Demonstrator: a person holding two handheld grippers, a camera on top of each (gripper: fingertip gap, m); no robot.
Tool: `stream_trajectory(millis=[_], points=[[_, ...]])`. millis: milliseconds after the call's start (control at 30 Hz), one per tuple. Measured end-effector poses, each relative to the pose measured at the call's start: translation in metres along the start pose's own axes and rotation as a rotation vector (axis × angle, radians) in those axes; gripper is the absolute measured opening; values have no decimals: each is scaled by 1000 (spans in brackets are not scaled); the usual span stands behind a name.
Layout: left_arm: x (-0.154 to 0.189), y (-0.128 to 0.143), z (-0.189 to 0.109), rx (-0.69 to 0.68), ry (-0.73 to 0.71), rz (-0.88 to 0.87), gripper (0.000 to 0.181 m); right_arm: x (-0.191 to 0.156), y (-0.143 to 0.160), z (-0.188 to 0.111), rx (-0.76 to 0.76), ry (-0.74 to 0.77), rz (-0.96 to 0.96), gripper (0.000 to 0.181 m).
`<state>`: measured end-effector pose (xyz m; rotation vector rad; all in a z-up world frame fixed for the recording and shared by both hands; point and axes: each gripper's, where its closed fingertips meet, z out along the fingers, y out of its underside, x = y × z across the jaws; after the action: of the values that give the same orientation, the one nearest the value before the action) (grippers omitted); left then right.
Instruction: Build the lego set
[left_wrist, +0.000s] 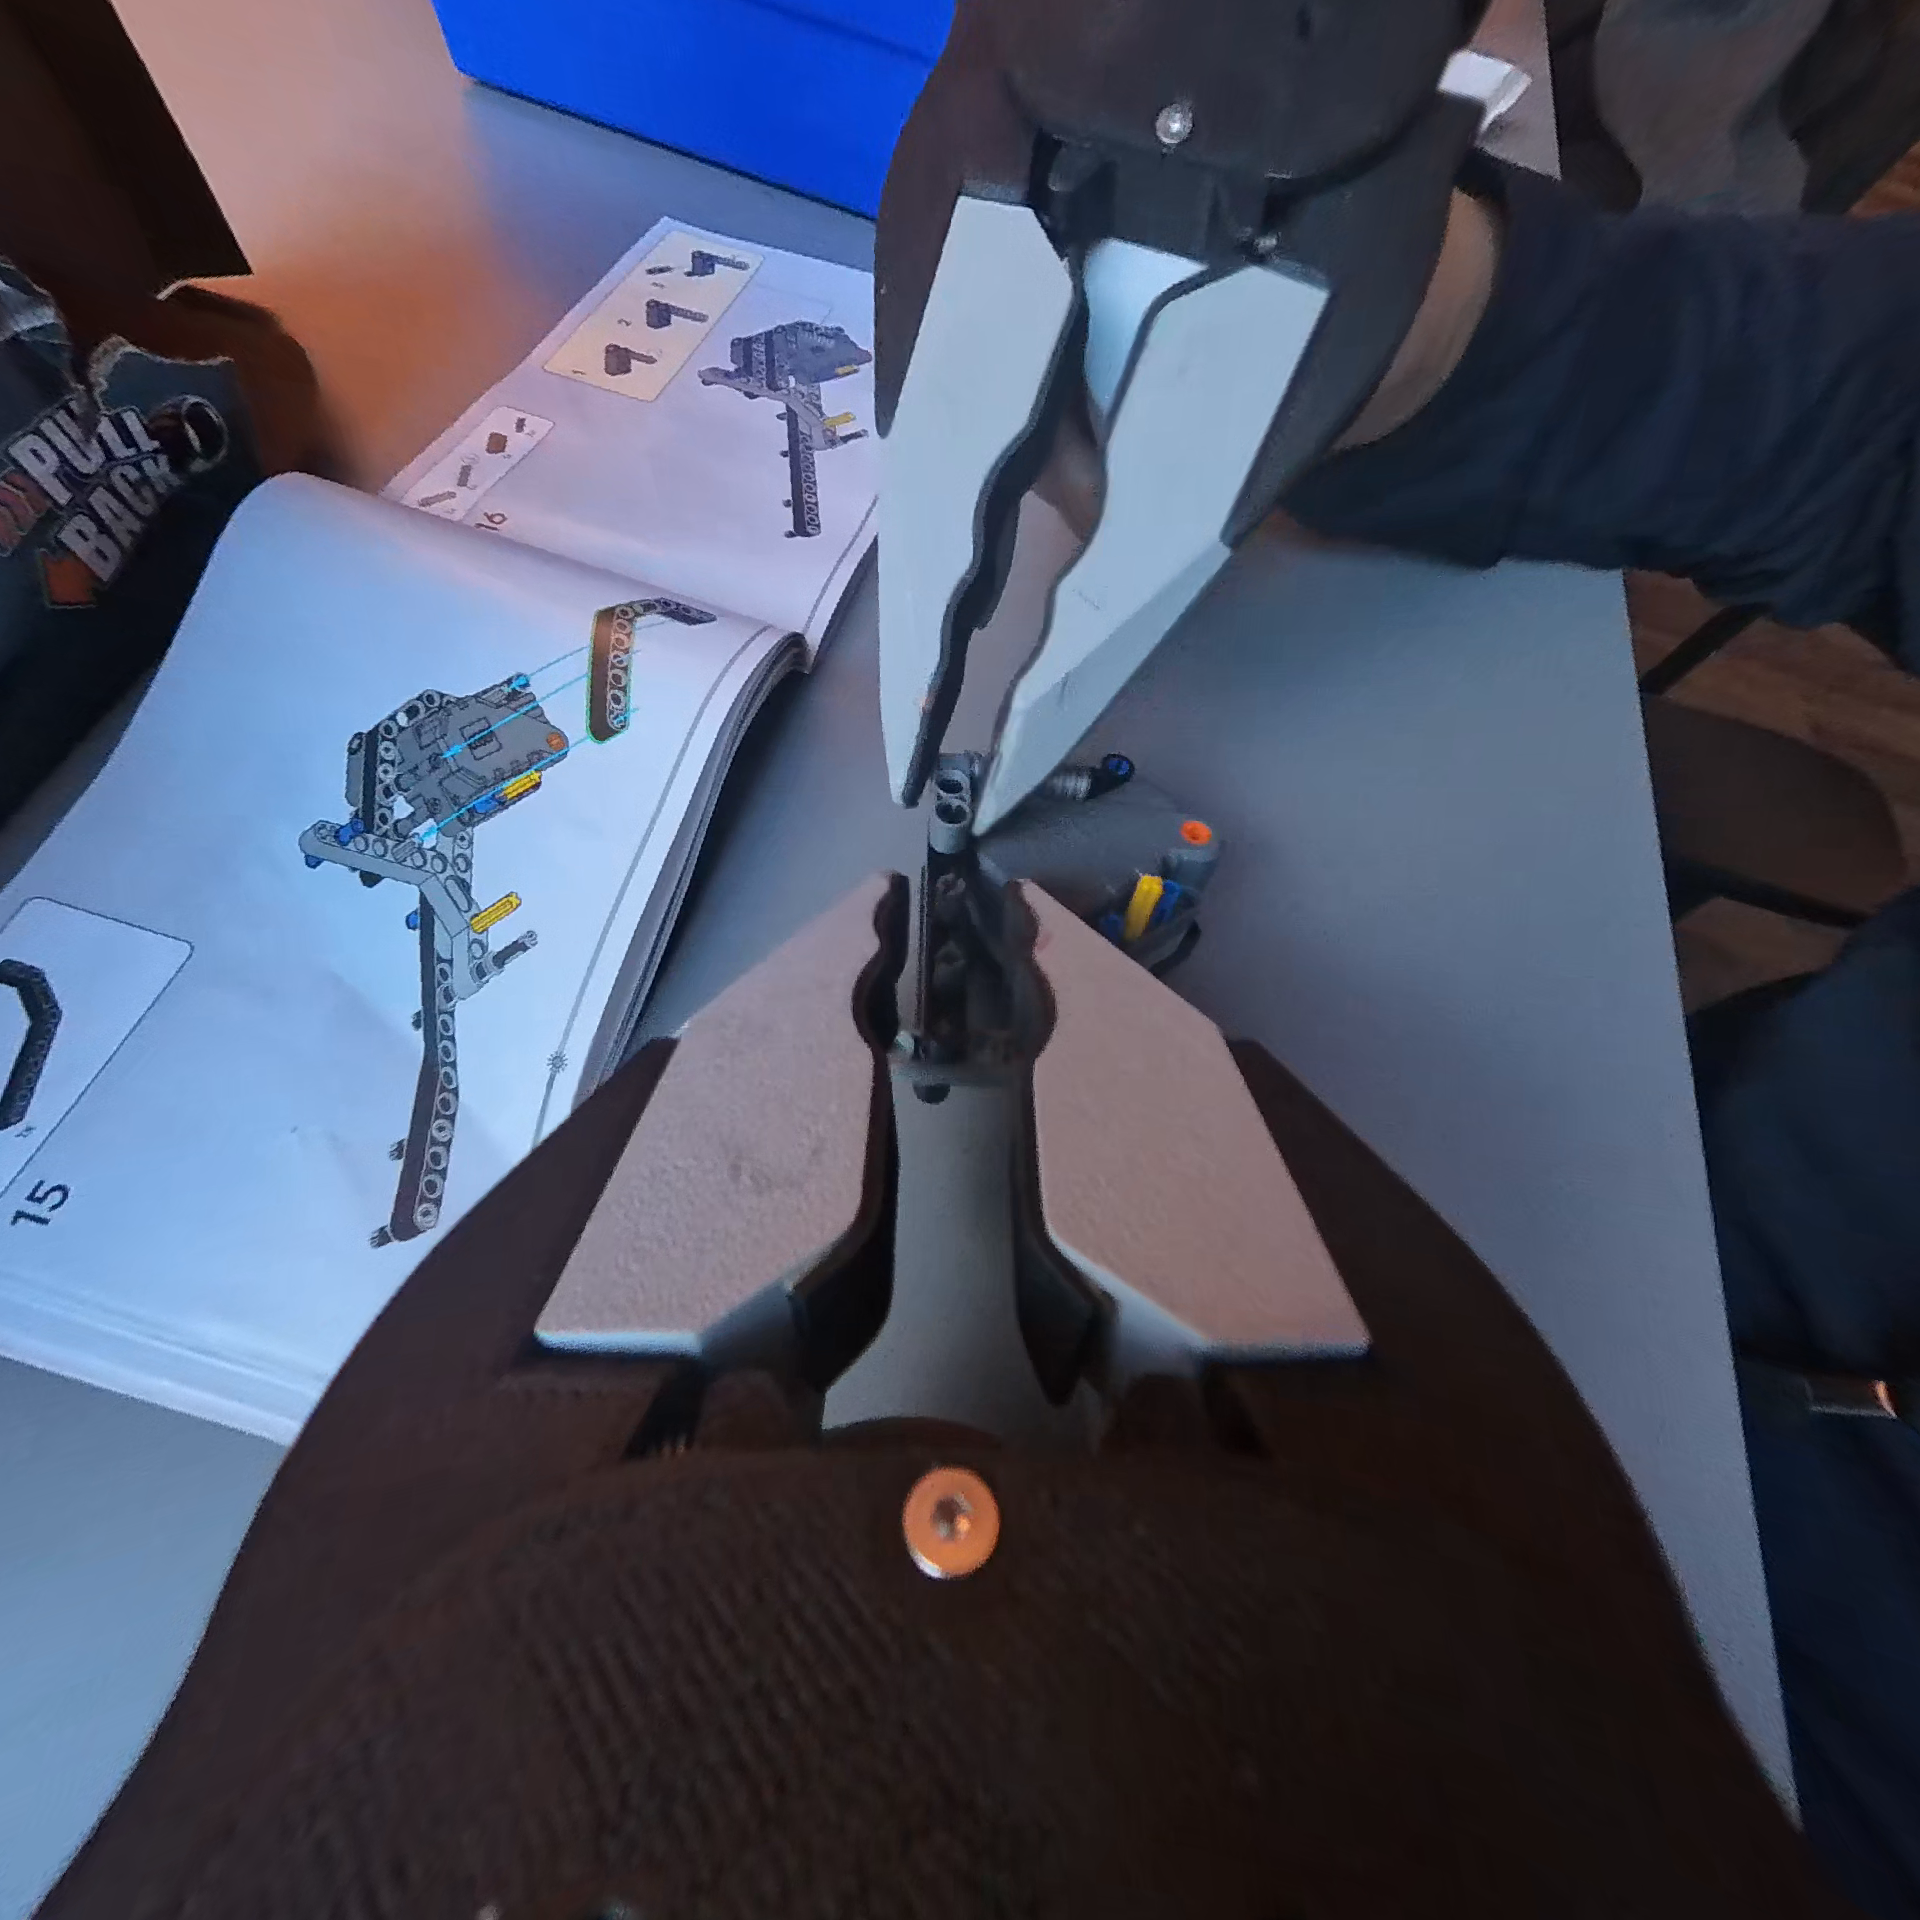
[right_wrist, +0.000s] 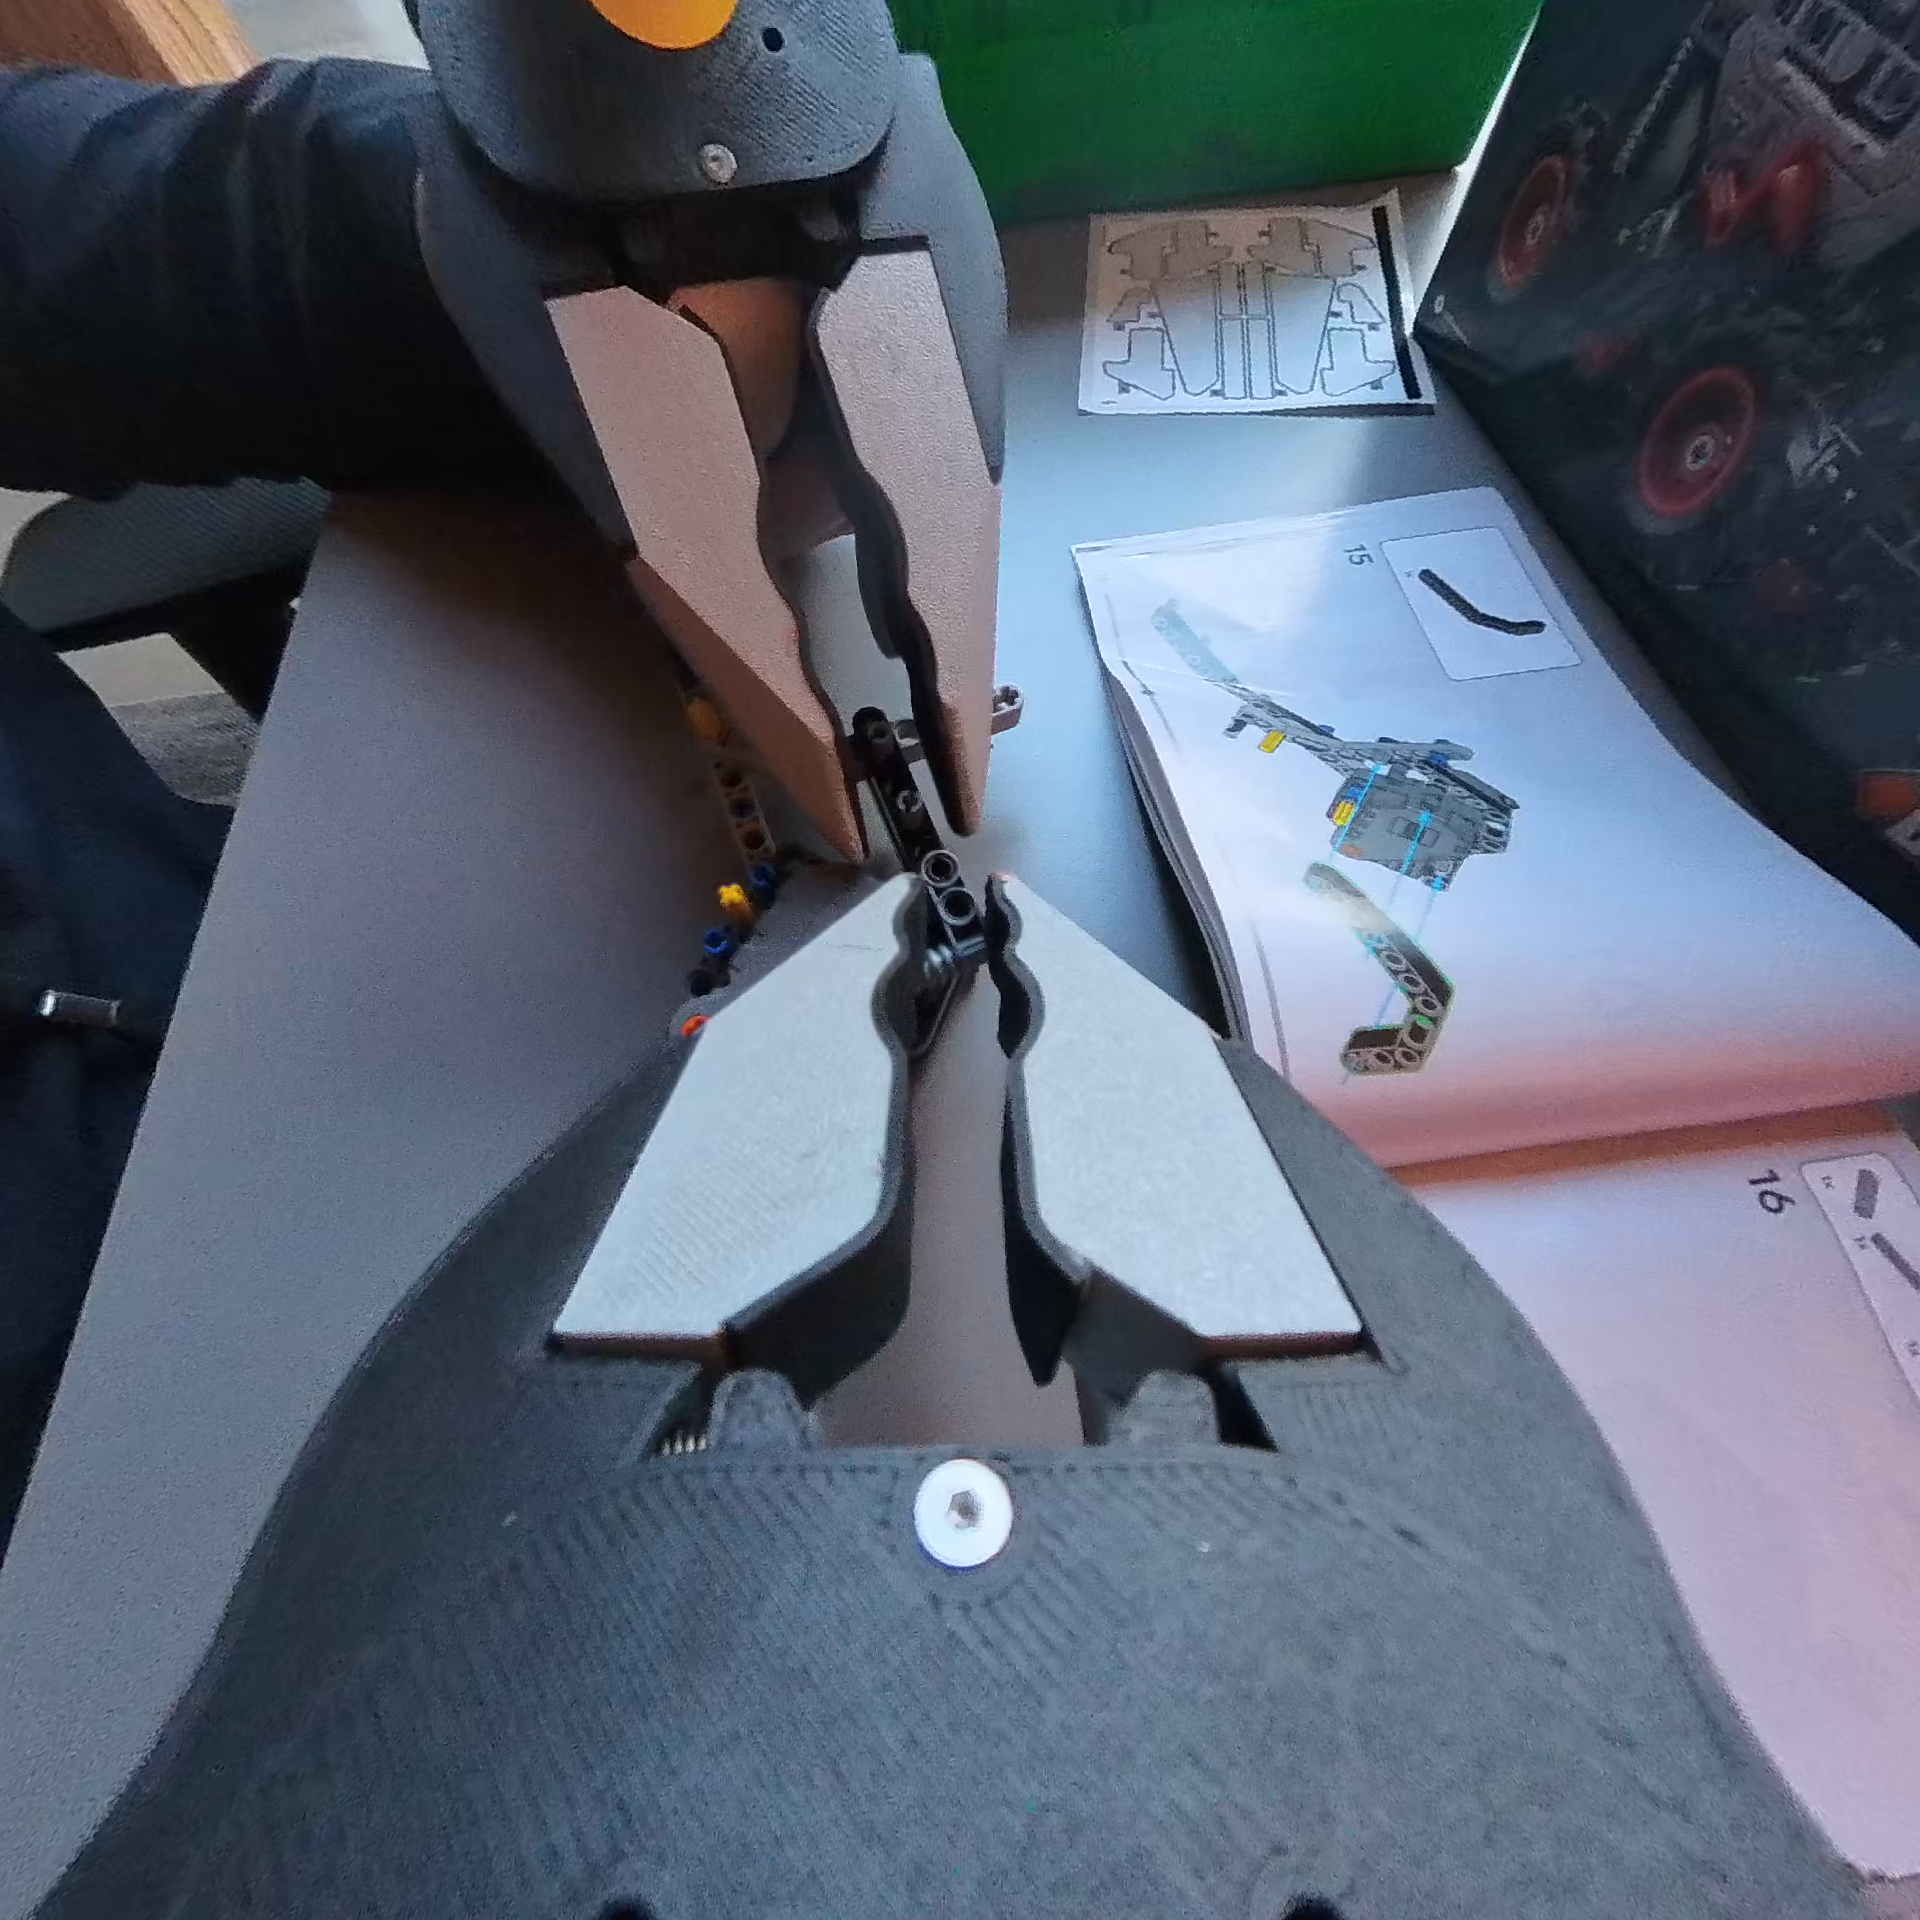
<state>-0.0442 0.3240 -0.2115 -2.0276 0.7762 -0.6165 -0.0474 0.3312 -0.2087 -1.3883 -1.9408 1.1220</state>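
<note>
Left gripper (left_wrist: 961, 904) clenched on black lego beam (left_wrist: 948, 956), right gripper (right_wrist: 951, 894) apparently pinching its far end, instruction booklet (left_wrist: 312, 831) alongside

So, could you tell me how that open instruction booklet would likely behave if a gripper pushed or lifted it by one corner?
The booklet would probably flop: its open pages already bow upward into a curve. It looks like thin stacked paper, so likely light, and a push may slide it across the smooth grey table. Loose pages could also fan or turn.

Black beam (left_wrist: 948, 956) between both tools
</note>
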Motion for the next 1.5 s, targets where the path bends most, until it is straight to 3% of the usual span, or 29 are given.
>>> stream_trajectory(millis=[300, 400, 500, 633, 733, 1233, 1500], points=[[4, -4, -2, 37, 100, -106, 9, -3, -1, 4, -32, 62, -114, 8], [2, 0, 0, 6, 74, -86, 4, -6, -1, 5, -41, 61, -143, 7], [-5, 1, -1, -5, 4, -25, 18, -6, -1, 5, -51, 69, -177, 7], [-5, 4, -2, -27, 2, -12, 22, -9, -1, 5, -59, 59, -189, 7], [5, 13, 1, -76, 68, -2, 6, -11, -1, 6, -49, 42, -177, 6], [7, 12, 2, -76, 52, 39, 6, -13, 0, 6, -39, 30, -226, 7], [9, 12, 4, -77, 48, 60, 6, -15, 3, 6, -116, 48, -282, 7]])
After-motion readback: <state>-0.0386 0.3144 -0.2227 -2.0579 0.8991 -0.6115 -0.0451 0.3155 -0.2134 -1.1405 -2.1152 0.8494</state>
